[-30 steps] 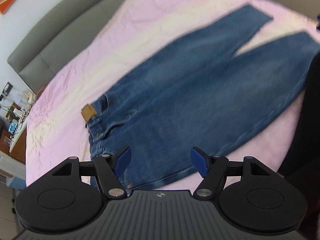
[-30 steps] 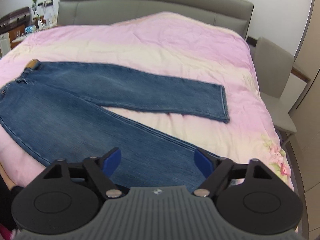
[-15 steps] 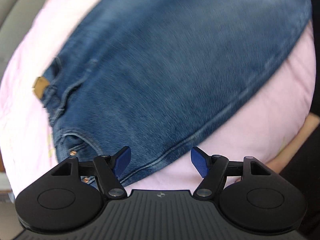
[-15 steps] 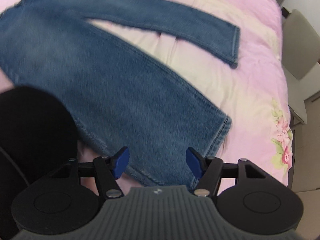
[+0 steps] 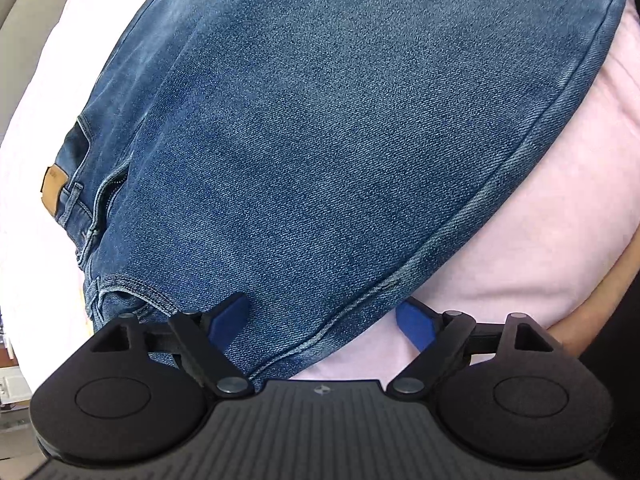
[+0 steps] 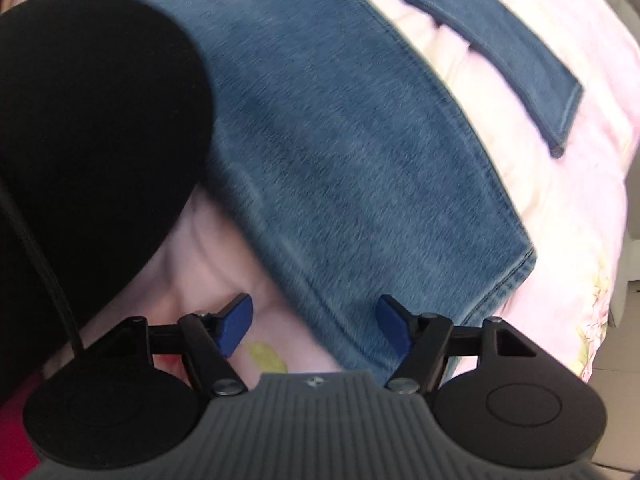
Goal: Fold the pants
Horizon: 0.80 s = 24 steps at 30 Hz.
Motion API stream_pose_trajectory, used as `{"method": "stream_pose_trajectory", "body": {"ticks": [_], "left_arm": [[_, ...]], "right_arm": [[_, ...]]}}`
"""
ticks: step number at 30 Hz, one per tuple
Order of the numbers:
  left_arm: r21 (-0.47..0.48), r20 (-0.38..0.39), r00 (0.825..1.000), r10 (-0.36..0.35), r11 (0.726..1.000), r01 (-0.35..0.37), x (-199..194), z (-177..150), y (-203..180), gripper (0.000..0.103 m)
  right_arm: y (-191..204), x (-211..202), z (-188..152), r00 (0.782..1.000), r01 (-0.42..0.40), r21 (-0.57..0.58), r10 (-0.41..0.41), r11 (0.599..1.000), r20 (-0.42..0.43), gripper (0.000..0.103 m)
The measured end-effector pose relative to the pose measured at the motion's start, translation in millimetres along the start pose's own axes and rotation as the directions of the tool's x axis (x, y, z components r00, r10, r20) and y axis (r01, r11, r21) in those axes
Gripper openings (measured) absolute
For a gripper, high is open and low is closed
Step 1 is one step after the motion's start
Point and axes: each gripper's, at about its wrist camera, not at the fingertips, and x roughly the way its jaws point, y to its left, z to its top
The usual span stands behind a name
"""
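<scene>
In the left wrist view, the left gripper [image 5: 322, 322] points down at the pants [image 5: 340, 128], which lie flat on the pink bedsheet [image 5: 540, 220]. Its jaws are opening and stand wide; the outer seam edge of the pants near the waist lies between them, but the pads do not press it. A tan patch [image 5: 52, 188] sits far to the left of the jaws.

In the right wrist view, the right gripper [image 6: 316, 326] has its jaws closing, not yet pressing. The lower leg edge of the pants [image 6: 360, 160] lies between them, the hem just to the right. A black sleeve [image 6: 88, 140] is up to the left of the jaws.
</scene>
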Motion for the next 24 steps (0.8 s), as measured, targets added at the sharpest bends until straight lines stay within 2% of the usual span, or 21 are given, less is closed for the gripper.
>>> {"method": "stream_pose_trajectory", "body": {"ticks": [1,3,5,9,13,15,16,17,18,20,22,24], "left_arm": [[0.004,-0.008,1.0,0.013,1.0,-0.013,-1.4,3.0,-2.4,0.098],[0.021,-0.015,0.999,0.043,0.999,-0.042,-3.6,6.3,-9.6,0.098],[0.042,-0.011,0.998,0.067,0.997,-0.067,-5.7,5.3,-13.9,0.098],[0.059,-0.01,0.996,0.091,0.994,-0.09,-10.4,2.1,-17.6,0.098],[0.099,0.016,0.99,0.137,0.986,-0.138,-11.0,-9.0,-27.6,0.098],[0.083,0.011,0.987,0.159,0.984,-0.159,-9.4,-9.2,-27.4,0.098],[0.069,0.0,0.984,0.179,0.982,-0.178,-8.1,-8.1,-26.1,0.094],[0.041,-0.016,0.979,0.201,0.979,-0.2,-7.1,-6.6,-23.9,0.067],[0.004,-0.032,0.976,0.213,0.977,-0.213,-8.1,-5.9,-22.4,0.054],[-0.072,-0.015,0.978,0.207,0.976,-0.208,-16.1,-7.2,-16.1,0.035],[-0.179,0.03,0.976,0.215,0.962,-0.206,-30.5,-11.9,-4.1,0.028],[-0.315,0.097,0.97,0.223,0.931,-0.183,-52.5,-18.1,16.7,0.025]], "right_arm": [[1.3,0.7,1.5,1.0,0.018,0.0,-0.018,1.0,0.004,0.041],[5.4,-3.4,4.2,0.999,0.034,-0.024,-0.033,0.999,0.02,0.021],[5.5,-12.2,4.7,0.998,0.051,-0.026,-0.05,0.998,0.043,0.012],[-11.4,-47.6,13.2,0.983,0.087,0.049,-0.094,0.995,0.156,0.008],[-34.9,-87.8,35.8,0.948,0.175,0.146,-0.207,0.974,0.242,0.004],[-48.4,-104.1,47.8,0.935,0.176,0.201,-0.227,0.964,0.271,0.004],[-54.1,-110.0,53.8,0.933,0.172,0.218,-0.23,0.961,0.276,0.004],[-57.5,-113.8,60.1,0.931,0.178,0.22,-0.237,0.959,0.279,0.004],[-58.1,-116.9,66.8,0.928,0.194,0.209,-0.248,0.958,0.277,0.004],[-57.9,-118.3,78.2,0.926,0.226,0.183,-0.269,0.957,0.264,0.003],[-61.9,-115.4,86.7,0.925,0.247,0.179,-0.287,0.952,0.251,0.003],[-66.0,-116.2,93.5,0.924,0.261,0.192,-0.303,0.946,0.235,0.003]]}}
